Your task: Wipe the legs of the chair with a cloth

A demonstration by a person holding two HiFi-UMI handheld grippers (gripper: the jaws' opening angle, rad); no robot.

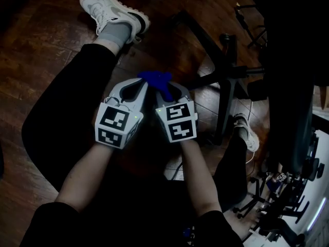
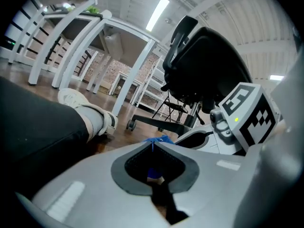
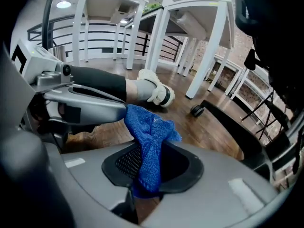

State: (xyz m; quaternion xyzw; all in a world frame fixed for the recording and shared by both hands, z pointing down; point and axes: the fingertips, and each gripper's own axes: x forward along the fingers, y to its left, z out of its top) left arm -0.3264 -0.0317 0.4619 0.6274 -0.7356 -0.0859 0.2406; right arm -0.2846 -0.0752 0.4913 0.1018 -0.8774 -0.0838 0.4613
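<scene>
A blue cloth [image 1: 154,78] is bunched between the tips of both grippers, which sit side by side over the person's lap. My right gripper [image 1: 172,88] is shut on the cloth [image 3: 151,148]; it runs down through the jaw opening. My left gripper [image 1: 139,82] is shut too, with a corner of the cloth [image 2: 157,139] caught at its tips. In the right gripper view the left gripper [image 3: 124,111] meets the cloth's upper end. The black chair base [image 1: 225,72] with its legs stands on the floor just right of the grippers, apart from them.
The person sits on a dark wood floor [image 1: 46,30], one leg stretched out with a white shoe [image 1: 110,9] at the top left. A chair leg [image 3: 237,129] with a caster [image 3: 197,110] lies ahead. White table legs [image 3: 209,51] stand behind. Cables and equipment [image 1: 288,199] crowd the lower right.
</scene>
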